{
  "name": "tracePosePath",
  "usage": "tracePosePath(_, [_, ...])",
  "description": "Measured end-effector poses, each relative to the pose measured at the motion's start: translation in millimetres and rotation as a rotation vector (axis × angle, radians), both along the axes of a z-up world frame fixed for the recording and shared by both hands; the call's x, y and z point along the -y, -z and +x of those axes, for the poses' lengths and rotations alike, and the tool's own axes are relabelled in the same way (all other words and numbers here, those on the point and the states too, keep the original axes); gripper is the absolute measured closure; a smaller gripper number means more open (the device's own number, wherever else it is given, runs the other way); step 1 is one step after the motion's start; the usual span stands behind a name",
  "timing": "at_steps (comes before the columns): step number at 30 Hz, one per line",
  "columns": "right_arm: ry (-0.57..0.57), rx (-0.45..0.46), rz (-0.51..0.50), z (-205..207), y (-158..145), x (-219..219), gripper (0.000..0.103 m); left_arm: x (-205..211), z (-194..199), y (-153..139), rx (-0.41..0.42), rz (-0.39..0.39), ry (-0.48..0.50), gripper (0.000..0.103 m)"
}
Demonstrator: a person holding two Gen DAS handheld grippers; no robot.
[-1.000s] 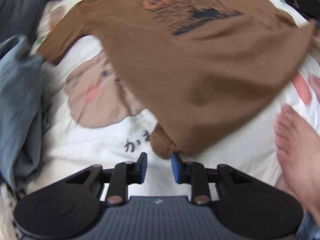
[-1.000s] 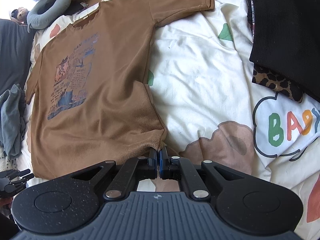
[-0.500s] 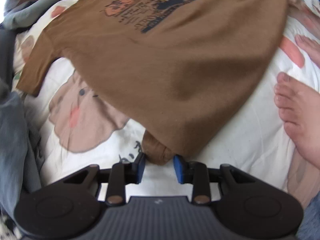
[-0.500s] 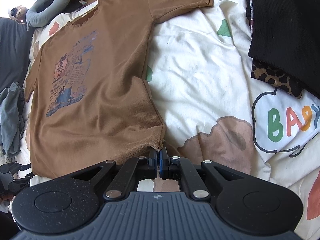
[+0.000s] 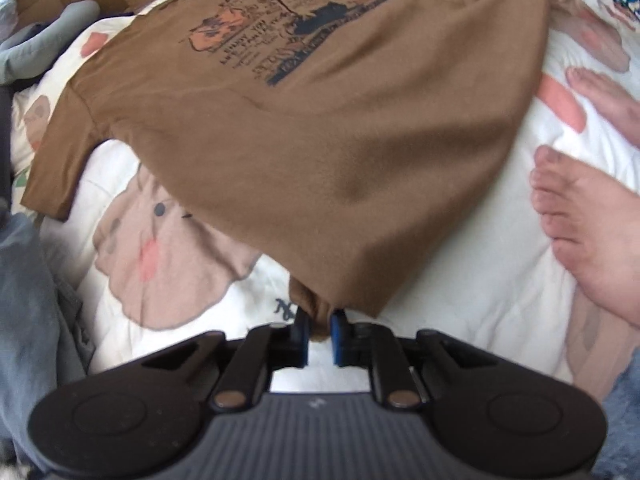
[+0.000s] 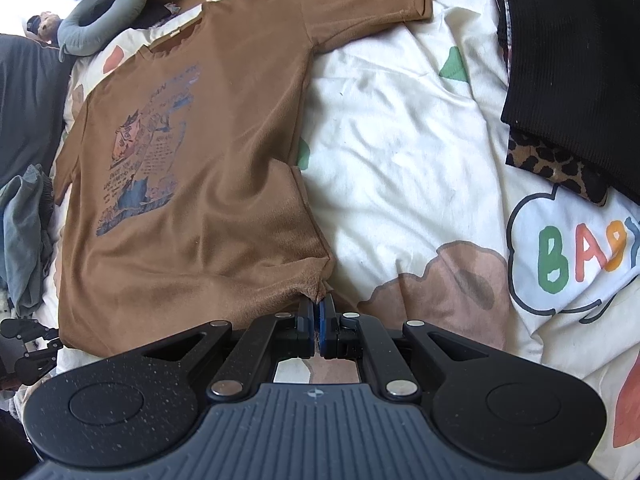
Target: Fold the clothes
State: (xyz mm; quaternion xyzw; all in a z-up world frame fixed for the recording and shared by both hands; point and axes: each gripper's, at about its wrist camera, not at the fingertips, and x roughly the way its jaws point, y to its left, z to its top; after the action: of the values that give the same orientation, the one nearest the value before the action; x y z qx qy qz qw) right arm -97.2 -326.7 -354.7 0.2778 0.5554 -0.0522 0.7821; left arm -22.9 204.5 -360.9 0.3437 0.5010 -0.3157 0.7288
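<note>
A brown T-shirt (image 6: 208,184) with a blue and orange print lies front up on a white cartoon-print bedsheet (image 6: 400,160). My right gripper (image 6: 317,320) is shut on the shirt's bottom hem corner. In the left wrist view the shirt (image 5: 320,128) hangs lifted toward me. My left gripper (image 5: 319,332) has closed on the other bunched hem corner, with cloth between its blue pads. The left gripper also shows at the left edge of the right wrist view (image 6: 28,344).
Black clothing (image 6: 580,60) over a leopard-print piece (image 6: 552,164) lies at the right. Grey-blue clothes (image 5: 36,320) pile at the left. Bare feet (image 5: 588,216) rest on the sheet at the right. A grey neck pillow (image 6: 100,20) lies at the far end.
My left gripper moved forward onto the bunched hem corner and closed on it; it was open a second ago. The right gripper stayed shut on its corner.
</note>
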Motion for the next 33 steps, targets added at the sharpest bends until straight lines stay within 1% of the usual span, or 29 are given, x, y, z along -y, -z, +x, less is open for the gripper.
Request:
tracePosePath(2, [-0.005,0.009,-0.001,-0.1,-5.4,-0.7,0.103,-3.4,-1.4,-11.6,-0.011,-0.025,-0.032,0.093])
tracePosePath(6, [-0.02,0.04,-0.007,1.1,-24.0,-2.0,0.103,-9.8,8.0,-40.5,-0.036,-0.083,-0.125,0.093])
tracePosePath(12, [-0.037,0.095,-0.023,6.4,-57.2,-1.1,0.103,-38.2,29.1,-77.1,-0.114,-0.206,-0.344,0.094])
tracePosePath(17, [-0.044,0.132,-0.033,13.0,-82.9,2.1,0.103,-68.3,40.3,-100.4,-0.2,-0.338,-0.544,0.094])
tracePosePath(18, [-0.042,0.138,-0.03,14.3,-88.4,3.0,0.103,-72.7,41.0,-104.2,-0.21,-0.352,-0.565,0.094])
tracePosePath(20, [-0.039,0.15,-0.021,16.7,-100.2,4.1,0.103,-77.8,40.5,-111.0,-0.223,-0.359,-0.575,0.095])
tracePosePath(23, [-0.064,0.172,-0.04,21.4,-121.9,2.7,0.103,-83.5,36.5,-121.7,-0.243,-0.374,-0.584,0.095])
tracePosePath(26, [-0.081,0.19,-0.045,23.7,-139.7,2.9,0.103,-91.9,34.3,-129.1,-0.258,-0.412,-0.621,0.095])
tracePosePath(31, [-0.079,0.167,-0.04,19.0,-149.0,5.6,0.103,-110.9,32.7,-134.5,-0.287,-0.484,-0.708,0.095])
tracePosePath(33, [-0.082,0.149,-0.029,14.4,-148.5,6.0,0.103,-118.2,32.4,-133.6,-0.305,-0.496,-0.731,0.095])
